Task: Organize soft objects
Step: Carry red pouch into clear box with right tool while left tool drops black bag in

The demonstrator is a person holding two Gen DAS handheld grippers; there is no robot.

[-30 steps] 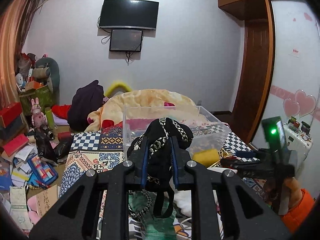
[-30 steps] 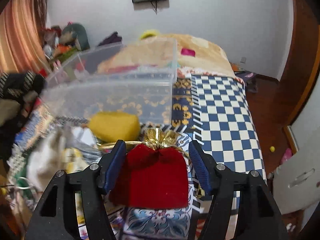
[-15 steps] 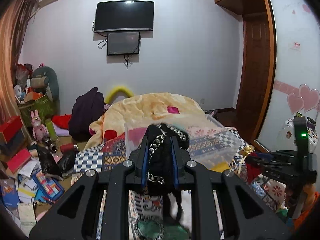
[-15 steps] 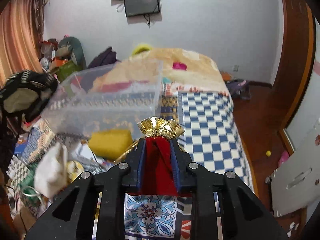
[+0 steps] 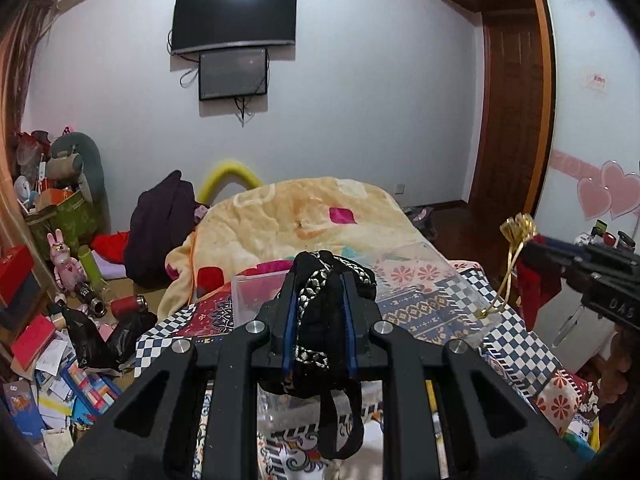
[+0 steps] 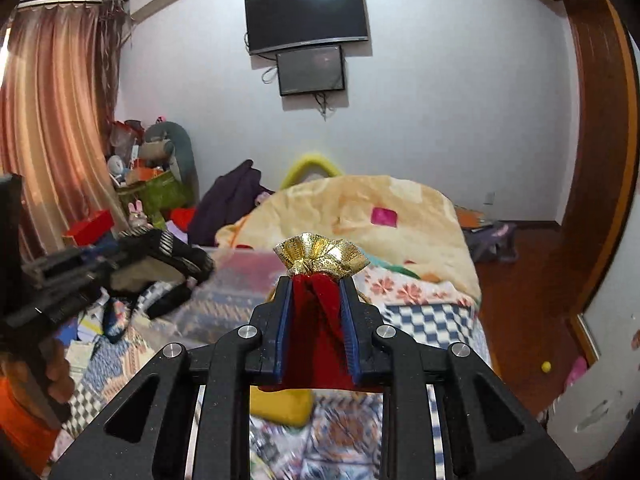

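Note:
My left gripper [image 5: 318, 300] is shut on a black pouch with silver braid [image 5: 320, 320], held above the bed; its strap hangs down. The pouch also shows at the left of the right wrist view [image 6: 160, 260]. My right gripper [image 6: 316, 304] is shut on a red velvet pouch with a gold top [image 6: 316, 320], lifted off the bed. That pouch shows at the right of the left wrist view [image 5: 534, 280], with a gold cord dangling. A clear plastic bin [image 5: 400, 292] stands on the bed just beyond both grippers.
A yellow soft object [image 6: 280, 404] lies on the patterned bedspread [image 6: 432, 320] under the right gripper. A peach blanket [image 5: 312, 216] is heaped behind the bin. Clutter covers the floor at left [image 5: 60, 340]. A wardrobe door [image 5: 592, 160] stands at right.
The right gripper has shut on the red pouch and lifted it. Both grippers have risen, so the bin sits lower in view.

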